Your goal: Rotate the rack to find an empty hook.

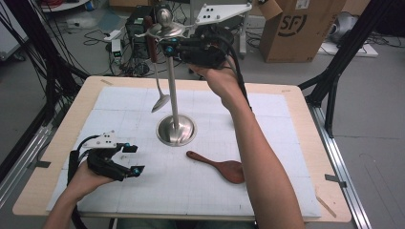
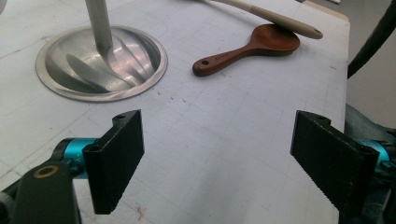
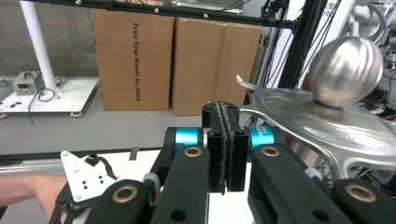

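Observation:
A metal utensil stand (image 1: pixel 175 95) rises from its round base (image 1: pixel 175 130) mid-table, and the base (image 2: pixel 100 60) lies ahead of the left gripper. A ball knob (image 3: pixel 344 70) tops the stand's hook plate (image 3: pixel 322 123). A ladle with a brown handle (image 1: pixel 152 45) hangs from the stand's left side. My right gripper (image 1: pixel 163 48) (image 3: pixel 225 114) is raised beside the hook plate, shut with nothing between its pads. A dark wooden spoon (image 1: pixel 222 168) (image 2: pixel 252 46) lies on the mat. My left gripper (image 1: pixel 132 160) (image 2: pixel 217 137) rests at the front left, open and empty.
A white gridded mat (image 1: pixel 272 124) covers the wooden table (image 1: pixel 310 109). A cream utensil handle (image 2: pixel 280 21) lies across the far side of the wooden spoon's bowl. Cardboard boxes (image 1: pixel 298 28) (image 3: pixel 133 60), black frame poles (image 1: pixel 334 81) and floor cables stand beyond the table.

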